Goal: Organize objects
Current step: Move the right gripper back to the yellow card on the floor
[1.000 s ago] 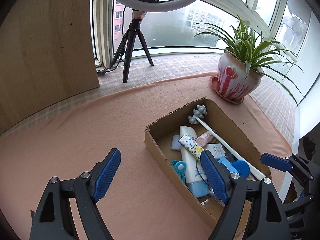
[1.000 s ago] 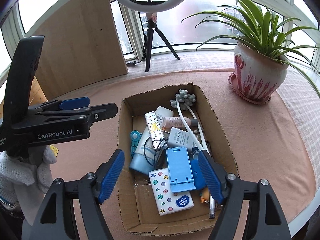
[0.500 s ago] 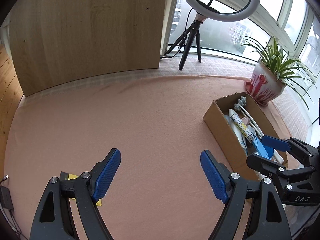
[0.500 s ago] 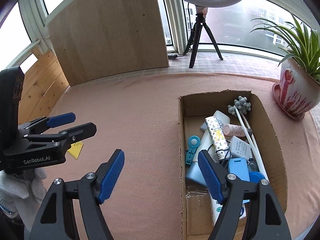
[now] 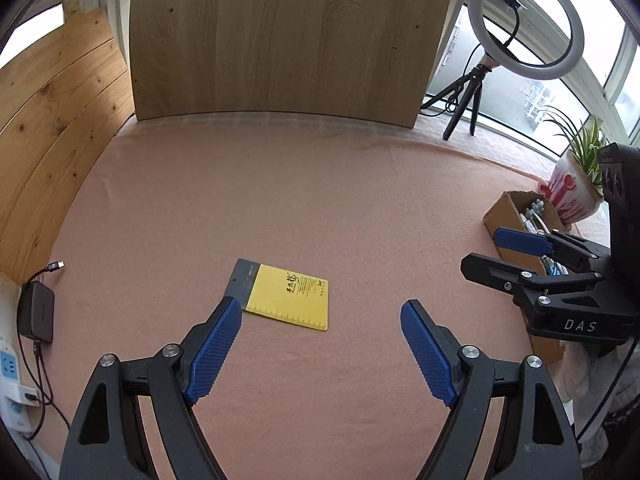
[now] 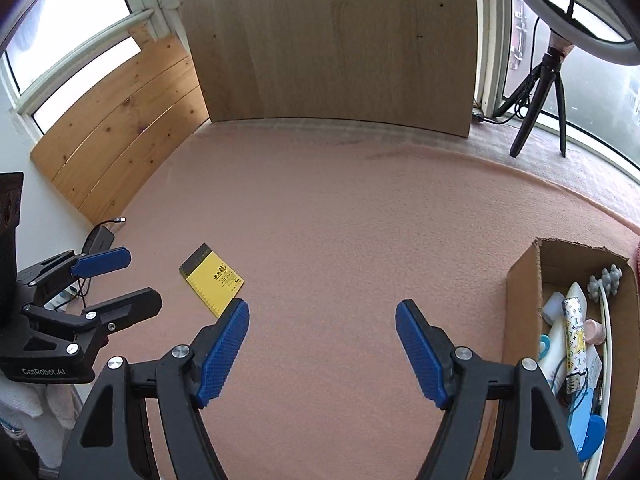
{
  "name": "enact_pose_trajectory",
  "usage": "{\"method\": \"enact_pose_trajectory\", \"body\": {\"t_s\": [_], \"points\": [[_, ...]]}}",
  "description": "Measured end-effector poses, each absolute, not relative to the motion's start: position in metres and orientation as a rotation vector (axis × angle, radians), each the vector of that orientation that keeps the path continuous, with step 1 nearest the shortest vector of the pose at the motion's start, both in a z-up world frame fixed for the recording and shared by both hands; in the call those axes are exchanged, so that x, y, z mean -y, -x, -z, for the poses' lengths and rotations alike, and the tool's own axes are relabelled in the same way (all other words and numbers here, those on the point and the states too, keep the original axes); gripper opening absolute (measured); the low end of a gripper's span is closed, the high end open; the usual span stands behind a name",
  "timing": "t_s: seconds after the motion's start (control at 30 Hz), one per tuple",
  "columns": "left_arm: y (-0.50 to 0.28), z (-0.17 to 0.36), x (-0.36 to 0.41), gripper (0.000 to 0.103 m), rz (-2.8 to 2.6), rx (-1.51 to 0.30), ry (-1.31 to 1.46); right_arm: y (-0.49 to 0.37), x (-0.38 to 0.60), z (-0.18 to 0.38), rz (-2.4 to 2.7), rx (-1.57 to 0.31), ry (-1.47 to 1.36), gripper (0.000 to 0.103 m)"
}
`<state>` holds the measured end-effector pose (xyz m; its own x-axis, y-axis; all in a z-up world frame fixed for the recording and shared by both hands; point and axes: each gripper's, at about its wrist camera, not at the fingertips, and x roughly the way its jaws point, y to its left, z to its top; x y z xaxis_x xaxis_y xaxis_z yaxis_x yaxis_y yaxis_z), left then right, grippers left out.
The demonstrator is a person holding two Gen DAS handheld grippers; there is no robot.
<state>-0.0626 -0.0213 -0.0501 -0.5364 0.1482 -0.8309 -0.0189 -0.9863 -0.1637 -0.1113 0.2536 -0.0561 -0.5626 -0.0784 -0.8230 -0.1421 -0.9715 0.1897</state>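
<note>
Left tongs [image 5: 321, 344]: we tilt them down over the desk [image 5: 320, 200], spread wide, nothing gripped.
Right tongs [image 6: 322, 344]: same downward tilt, spread, bare.
Yellow notepad [image 5: 286, 294]: flat, just ahead of our left tongs.
Cardboard box [image 6: 524, 304]: far right, full.

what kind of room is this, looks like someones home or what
Probably a glazed balcony or sunroom at home, set up for filming. Curved windows look out on apartment blocks, a potted spider plant stands on the sill, and a ring light on a tripod faces a pink cloth-covered table.
</note>
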Motion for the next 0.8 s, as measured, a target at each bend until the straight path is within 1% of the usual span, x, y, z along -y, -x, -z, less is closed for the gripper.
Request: {"method": "enact_pose_trajectory", "body": {"t_s": [0.3, 0.53, 0.67, 0.8], "points": [[0.011, 0.06, 0.088, 0.085, -2.732, 0.341, 1.535, 0.166, -0.194, 0.077, -2.821, -0.136, 1.624, 0.072], [-0.013, 0.072, 0.11, 0.085, -2.746, 0.428, 1.581, 0.208, -0.159, 0.109, -2.825, -0.006, 1.798, 0.072], [-0.021, 0.08, 0.121, 0.085, -2.748, 0.46, 1.61, 0.228, -0.152, 0.124, -2.811, -0.048, 1.876, 0.072], [-0.029, 0.085, 0.132, 0.085, -2.759, 0.497, 1.631, 0.24, -0.145, 0.133, -2.798, -0.036, 1.901, 0.072]]}}
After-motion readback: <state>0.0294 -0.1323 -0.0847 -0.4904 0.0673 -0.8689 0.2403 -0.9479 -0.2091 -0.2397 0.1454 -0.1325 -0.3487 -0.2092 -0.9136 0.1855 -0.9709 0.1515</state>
